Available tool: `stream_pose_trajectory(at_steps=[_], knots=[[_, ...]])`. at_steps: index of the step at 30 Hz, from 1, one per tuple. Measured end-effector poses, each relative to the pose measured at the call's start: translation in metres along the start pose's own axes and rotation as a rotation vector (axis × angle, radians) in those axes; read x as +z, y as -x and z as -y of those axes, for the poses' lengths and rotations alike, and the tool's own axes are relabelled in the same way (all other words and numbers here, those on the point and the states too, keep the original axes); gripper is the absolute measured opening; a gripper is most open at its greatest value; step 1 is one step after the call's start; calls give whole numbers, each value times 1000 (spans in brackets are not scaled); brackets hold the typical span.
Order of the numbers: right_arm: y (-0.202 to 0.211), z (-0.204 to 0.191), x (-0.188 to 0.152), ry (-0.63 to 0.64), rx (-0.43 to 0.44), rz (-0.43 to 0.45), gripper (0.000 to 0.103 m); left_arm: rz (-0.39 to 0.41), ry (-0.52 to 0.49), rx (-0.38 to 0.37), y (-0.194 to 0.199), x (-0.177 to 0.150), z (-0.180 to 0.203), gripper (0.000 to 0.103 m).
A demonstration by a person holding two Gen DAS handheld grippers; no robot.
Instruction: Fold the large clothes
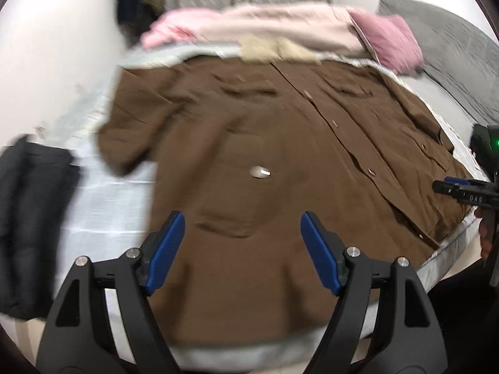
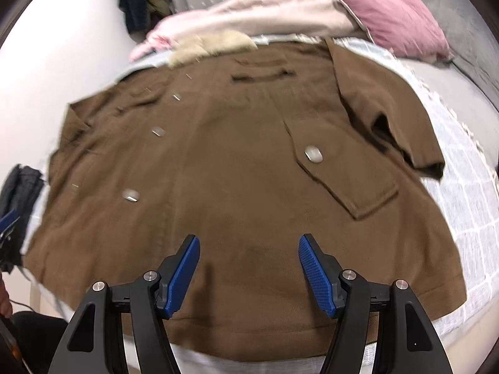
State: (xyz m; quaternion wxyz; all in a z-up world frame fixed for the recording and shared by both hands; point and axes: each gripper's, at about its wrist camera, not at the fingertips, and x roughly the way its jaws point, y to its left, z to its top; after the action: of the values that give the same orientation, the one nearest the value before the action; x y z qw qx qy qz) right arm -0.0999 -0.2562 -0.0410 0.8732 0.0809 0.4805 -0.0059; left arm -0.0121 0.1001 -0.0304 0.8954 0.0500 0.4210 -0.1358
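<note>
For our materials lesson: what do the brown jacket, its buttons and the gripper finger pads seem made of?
Brown jacket: matte woven cloth, likely cotton; soft creases.
Buttons: pale, glossy, perhaps metal or plastic; blurred.
Finger pads: blue, dimpled, probably rubber or plastic.

We see a brown jacket (image 2: 237, 162) with silvery buttons (image 2: 313, 154) on a pale checked bedspread (image 2: 467, 193), beside a pink pillow (image 2: 393, 21) and blue-padded black tongs (image 2: 248, 265).
</note>
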Motion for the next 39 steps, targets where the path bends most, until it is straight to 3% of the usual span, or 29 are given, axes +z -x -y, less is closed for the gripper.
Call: stream_pose_trajectory(at_steps=[3, 5, 7, 9, 14, 18, 22, 25, 28, 31, 34, 38, 39], knots=[[-15, 12, -9, -6, -30, -50, 67, -151, -6, -59, -44, 1, 17, 77], [-14, 15, -21, 27, -17, -20, 69, -233, -28, -54, -56, -11, 25, 80], [-9, 9, -38, 138, -40, 13, 73, -178, -56, -54, -48, -31, 29, 83], [1, 4, -57, 244, -80, 63, 77, -175, -101, -42, -38, -41, 33, 84], [19, 20, -57, 216, 3, 24, 78, -251, -66, -99, -19, -30, 32, 83], [47, 32, -32, 161, 14, 95, 78, -182, -109, -169, -6, 1, 56, 83], [56, 49, -4, 135, -83, 115, 78, -141, -172, -187, -10, 39, 101, 83], [50, 68, 16, 86, -105, 103, 78, -128, -155, -289, -17, 62, 121, 83], [38, 88, 33, 38, -150, 88, 78, -9, -170, -389, -26, 70, 139, 83], [21, 103, 55, 5, -154, 73, 78, 28, -230, -298, -45, 69, 146, 83], [4, 113, 72, -16, -140, 57, 78, 25, -200, -222, -60, 79, 143, 83], [-28, 121, 91, -53, -116, -13, 76, -24, -92, -262, -77, 96, 133, 83], [-33, 122, 93, -60, -119, -28, 60, -34, -63, -264, -81, 98, 130, 83]])
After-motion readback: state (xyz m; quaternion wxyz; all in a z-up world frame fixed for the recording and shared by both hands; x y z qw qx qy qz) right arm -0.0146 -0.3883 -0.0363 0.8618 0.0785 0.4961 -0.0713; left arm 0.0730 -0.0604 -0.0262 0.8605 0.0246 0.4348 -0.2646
